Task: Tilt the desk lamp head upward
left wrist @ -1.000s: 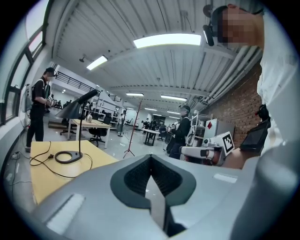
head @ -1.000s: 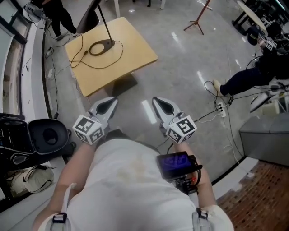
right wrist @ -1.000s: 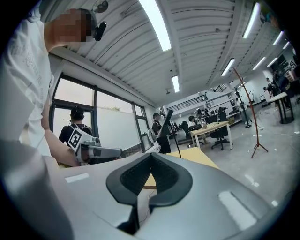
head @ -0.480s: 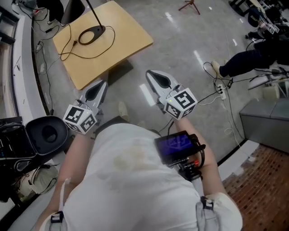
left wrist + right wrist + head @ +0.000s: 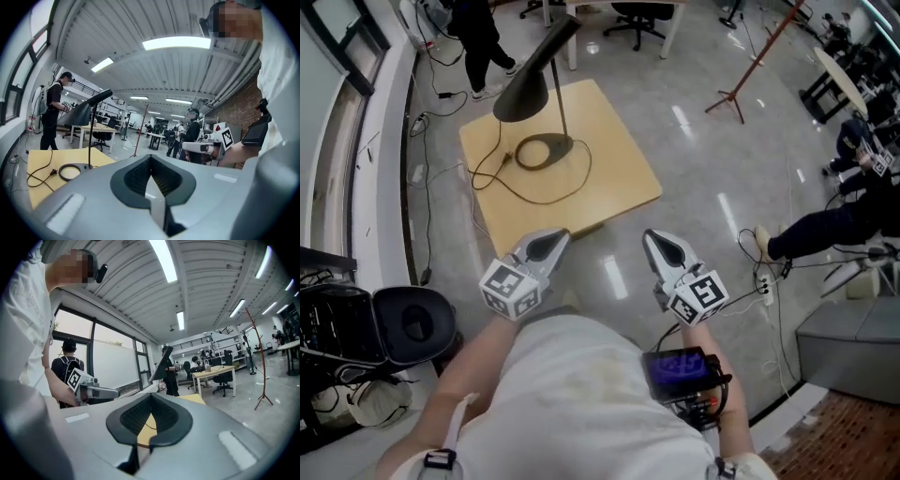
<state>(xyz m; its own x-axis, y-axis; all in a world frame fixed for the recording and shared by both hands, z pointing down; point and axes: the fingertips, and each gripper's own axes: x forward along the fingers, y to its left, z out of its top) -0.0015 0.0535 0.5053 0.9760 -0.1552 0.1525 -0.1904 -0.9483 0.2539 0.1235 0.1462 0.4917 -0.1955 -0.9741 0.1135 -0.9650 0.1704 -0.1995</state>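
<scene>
The job reads as not yet begun. The desk lamp (image 5: 561,105) stands on the pale wooden counter (image 5: 623,173), its ring-shaped base (image 5: 546,150) flat on the top and its cord (image 5: 499,167) trailing loosely over the wood. The lamp head (image 5: 530,84), a dark cone at the top of the thin stem, slants with its mouth facing downward, and nothing touches it. Both tools are held low in front of the person, over the bare floor (image 5: 712,178) on the near side of the counter and well apart from the lamp. The left tongs (image 5: 547,246) are pressed together with nothing between them. In the left gripper view the lamp shows small and far off beyond their tips. The right tongs (image 5: 662,247) are likewise closed and empty, pointing toward the counter's near edge. All of the task seems to be left: closing in on the counter, opening one pair of tongs, getting a purchase on the head or pushing under its rim, and swinging it up at the joint, perhaps with the other pair steadying the base or stem.
</scene>
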